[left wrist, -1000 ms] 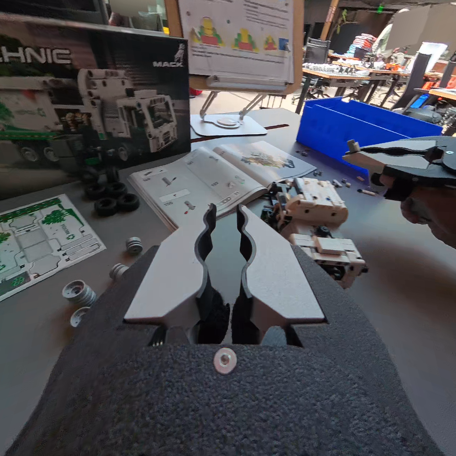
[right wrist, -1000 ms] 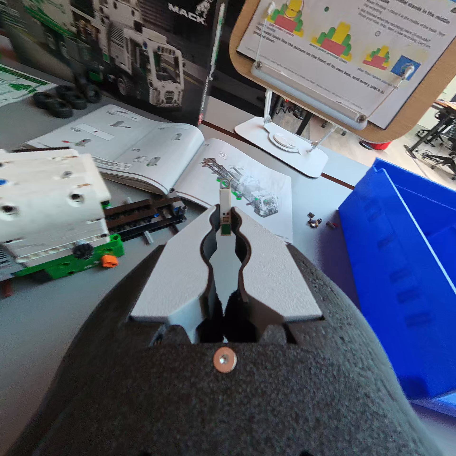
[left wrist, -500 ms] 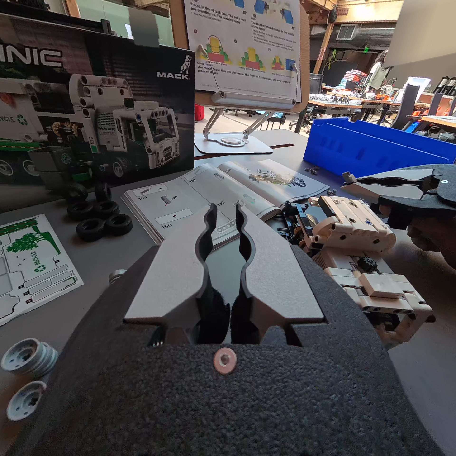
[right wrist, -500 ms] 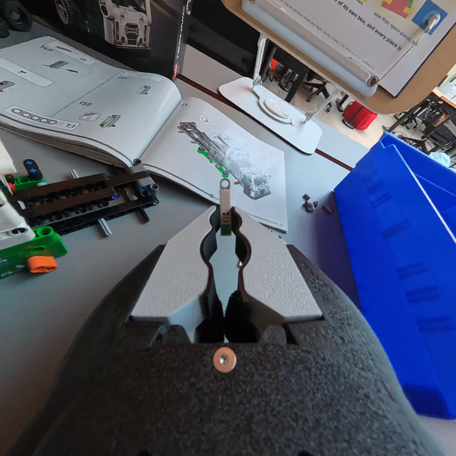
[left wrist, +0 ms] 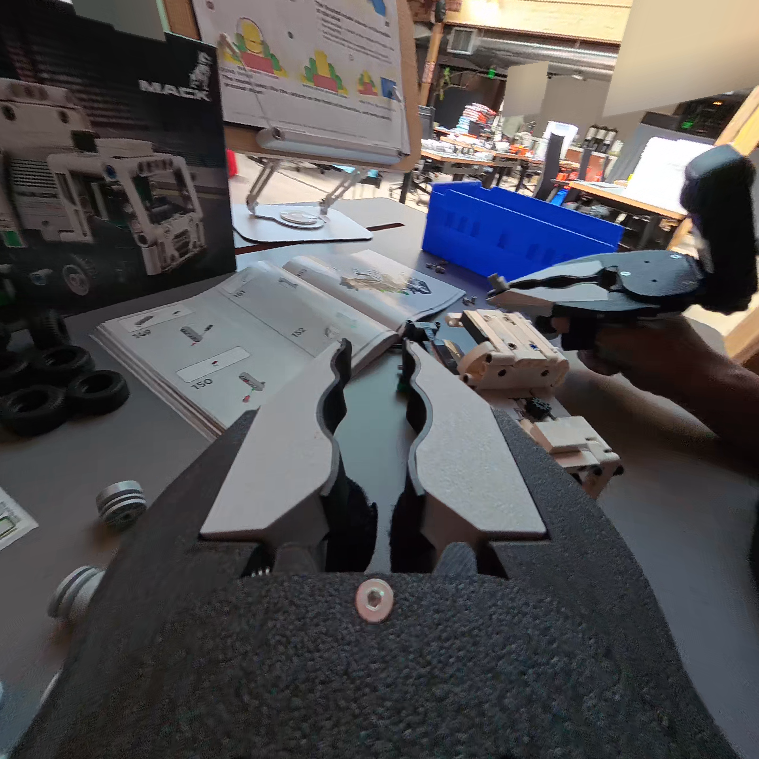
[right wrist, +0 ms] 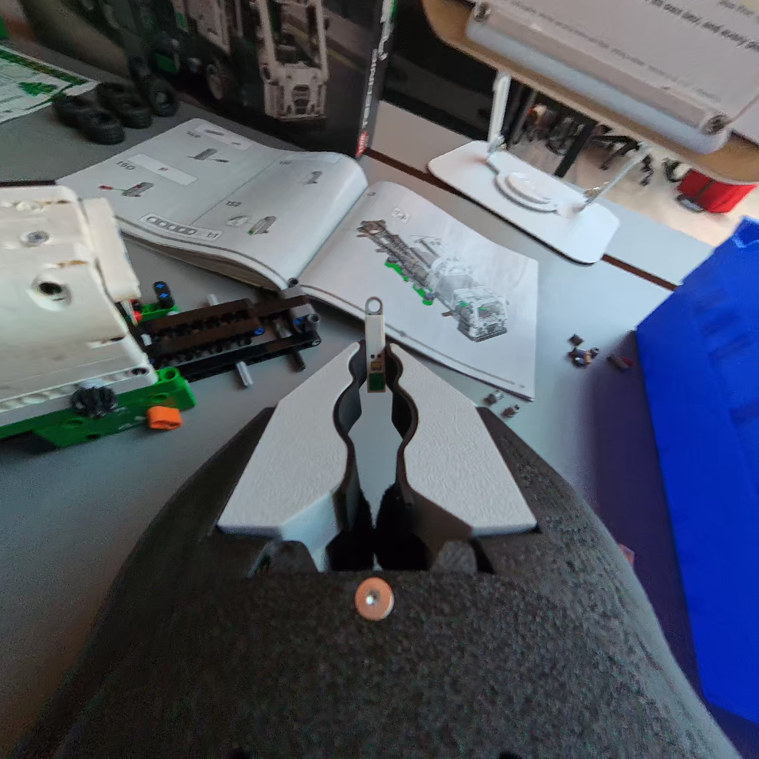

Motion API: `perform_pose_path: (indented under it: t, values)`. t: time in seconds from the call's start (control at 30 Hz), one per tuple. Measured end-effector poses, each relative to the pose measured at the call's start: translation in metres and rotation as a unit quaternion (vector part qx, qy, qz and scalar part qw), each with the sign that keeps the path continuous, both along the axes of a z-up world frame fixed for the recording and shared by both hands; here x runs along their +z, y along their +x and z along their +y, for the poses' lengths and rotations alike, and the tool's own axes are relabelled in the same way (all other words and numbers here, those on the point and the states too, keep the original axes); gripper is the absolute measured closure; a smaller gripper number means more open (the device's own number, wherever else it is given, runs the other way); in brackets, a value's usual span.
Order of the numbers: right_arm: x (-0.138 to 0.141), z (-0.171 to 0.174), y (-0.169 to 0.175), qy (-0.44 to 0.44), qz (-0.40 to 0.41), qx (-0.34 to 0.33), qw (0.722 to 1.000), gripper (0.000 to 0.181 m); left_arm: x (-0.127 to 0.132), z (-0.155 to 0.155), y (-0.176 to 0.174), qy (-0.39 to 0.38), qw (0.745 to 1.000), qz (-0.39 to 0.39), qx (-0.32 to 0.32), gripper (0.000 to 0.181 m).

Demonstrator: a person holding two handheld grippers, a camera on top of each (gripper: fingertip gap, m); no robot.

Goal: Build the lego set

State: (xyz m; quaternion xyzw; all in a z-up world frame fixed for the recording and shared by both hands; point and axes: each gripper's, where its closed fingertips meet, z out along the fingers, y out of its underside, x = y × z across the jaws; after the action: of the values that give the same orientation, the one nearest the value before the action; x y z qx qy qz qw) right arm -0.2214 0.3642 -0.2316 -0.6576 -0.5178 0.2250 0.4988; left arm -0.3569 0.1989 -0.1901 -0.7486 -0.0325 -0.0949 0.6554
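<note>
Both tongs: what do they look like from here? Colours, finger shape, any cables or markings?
The left tongs and right tongs are the same build: a rough black textured body, one round metal screw in the middle, and two flat pale grey fingers whose dark inner edges run in waves. No cables or markings show. In the left wrist view, the right unit's side is a black plate with small screws.

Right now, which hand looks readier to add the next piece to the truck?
Probably the right gripper: it already pinches a small white piece near the truck model. The left gripper is open, empty.
</note>
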Motion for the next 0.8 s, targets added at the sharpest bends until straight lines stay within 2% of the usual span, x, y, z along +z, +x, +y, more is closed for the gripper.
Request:
perform_pose_path:
  t: [0.1, 0.17, 0.27, 0.37, 0.43, 0.57, 0.63, 0.8]
  values:
    - [-0.018, -0.044, 0.007, -0.056, -0.096, 0.144, 0.983, 0.175, -0.004, -0.006, 0.023, -0.051, 0.994, -0.006, -0.097, 0.149]
    - [-0.017, -0.052, 0.028, -0.024, -0.154, 0.172, 0.973, 0.175, -0.009, -0.017, 0.038, -0.094, 0.985, 0.014, -0.147, 0.146]
    - [-0.017, -0.071, 0.059, 0.041, -0.227, 0.236, 0.944, 0.175, -0.006, -0.032, 0.044, -0.092, 0.984, 0.045, -0.147, 0.146]
    - [-0.033, -0.073, 0.082, 0.131, -0.330, 0.245, 0.902, 0.175, -0.007, -0.048, 0.062, -0.095, 0.977, 0.022, -0.188, 0.139]
    - [-0.040, -0.076, 0.086, 0.149, -0.365, 0.246, 0.886, 0.175, -0.012, -0.055, 0.073, -0.111, 0.971, 0.011, -0.212, 0.126]
    - [-0.050, -0.077, 0.088, 0.189, -0.406, 0.249, 0.859, 0.175, -0.019, -0.057, 0.081, -0.122, 0.967, 0.040, -0.221, 0.116]
    - [-0.050, -0.075, 0.085, 0.211, -0.402, 0.247, 0.856, 0.175, -0.019, -0.056, 0.086, -0.118, 0.966, 0.040, -0.225, 0.116]
    - [-0.049, -0.076, 0.086, 0.198, -0.402, 0.244, 0.860, 0.170, -0.021, -0.049, 0.090, -0.121, 0.968, 0.054, -0.213, 0.118]
